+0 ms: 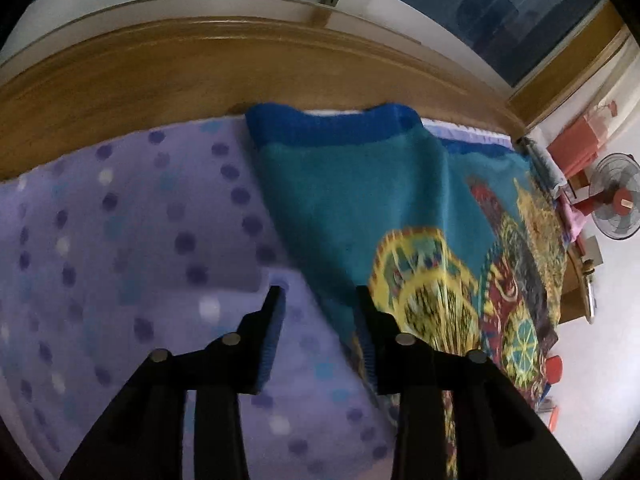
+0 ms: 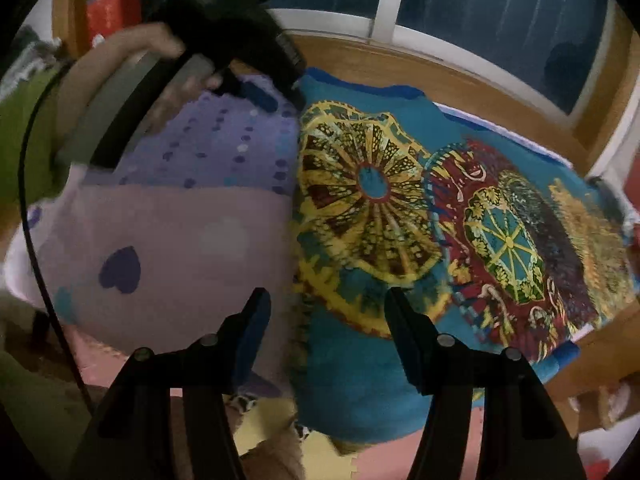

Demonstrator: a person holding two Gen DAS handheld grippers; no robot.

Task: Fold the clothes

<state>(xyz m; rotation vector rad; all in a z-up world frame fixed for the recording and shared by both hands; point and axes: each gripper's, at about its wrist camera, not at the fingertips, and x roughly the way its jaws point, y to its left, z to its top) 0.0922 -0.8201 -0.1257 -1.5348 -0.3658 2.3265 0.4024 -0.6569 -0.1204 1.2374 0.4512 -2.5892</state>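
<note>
Both tools (image 1: 318, 300) (image 2: 326, 304) agape, empty, above patterned sweater (image 2: 380, 208)

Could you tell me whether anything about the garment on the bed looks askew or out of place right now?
Nothing looks damaged. The patterned teal sweater lies spread on the purple dotted sheet, but its near end hangs over the bed edge. Both the left gripper and the right gripper are open, holding nothing.
</note>
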